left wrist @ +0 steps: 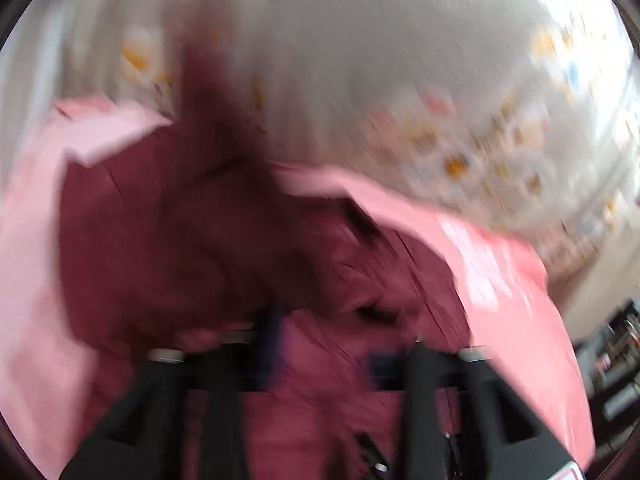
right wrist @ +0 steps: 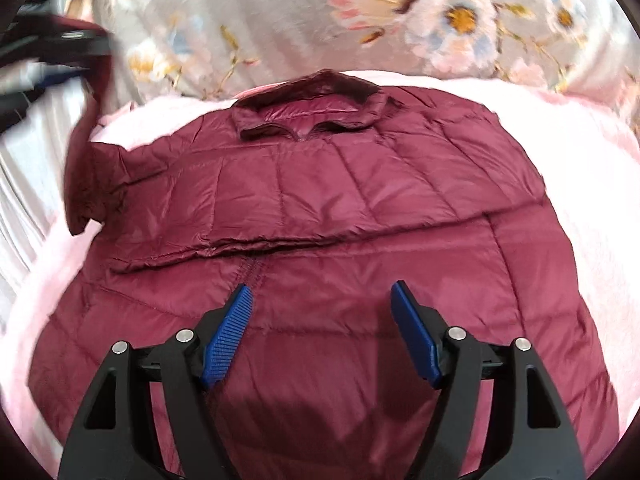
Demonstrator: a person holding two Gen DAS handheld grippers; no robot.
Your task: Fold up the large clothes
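We see the maroon puffer jacket [right wrist: 320,208] spread flat on a pink blanket [right wrist: 592,184], collar away from us, one sleeve folded across its chest. Our right gripper [right wrist: 322,292] hovers over the lower front, its blue pads [right wrist: 228,332] well apart and empty. Our left gripper [left wrist: 320,356] is blurred above the jacket; its jaws look parted, nothing visibly between them.

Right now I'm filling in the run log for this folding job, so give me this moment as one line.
jacket: maroon, flat on pink blanket, one sleeve folded across | right gripper: open, empty | left gripper: blurred, nothing seen between fingers
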